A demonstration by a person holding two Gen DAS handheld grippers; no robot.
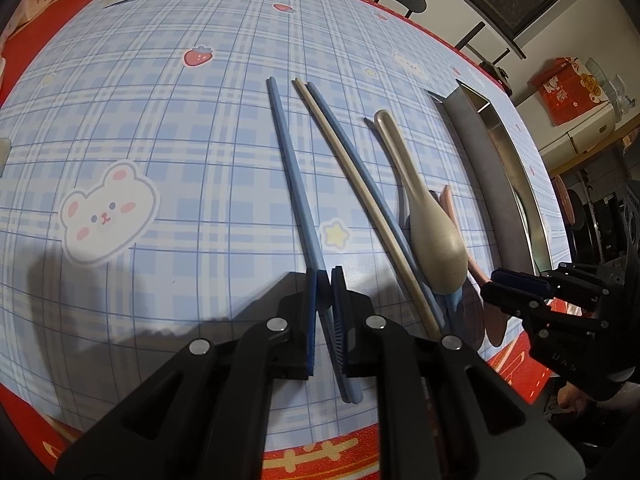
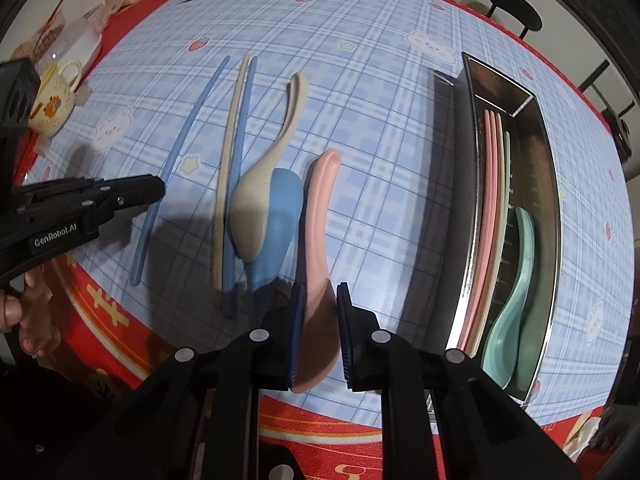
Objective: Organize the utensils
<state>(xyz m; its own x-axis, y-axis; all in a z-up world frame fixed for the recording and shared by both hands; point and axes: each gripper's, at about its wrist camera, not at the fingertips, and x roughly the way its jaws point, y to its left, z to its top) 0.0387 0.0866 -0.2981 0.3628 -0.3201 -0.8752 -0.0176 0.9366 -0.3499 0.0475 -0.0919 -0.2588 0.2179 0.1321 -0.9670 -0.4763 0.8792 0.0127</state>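
Claws at the tabletop's near edge: left claw (image 1: 325, 280) clamps a blue chopstick (image 1: 294, 176); right claw (image 2: 320, 300) straddles a pink spoon (image 2: 316, 232), pads not visibly pressing. Next move likely needs closing, then carrying to the metal tray (image 2: 550, 184) at the right edge.

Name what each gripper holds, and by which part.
Left fingers clamp the lone blue chopstick along its near half. Right fingers straddle the pink spoon at its bowl; a firm grip cannot be told.
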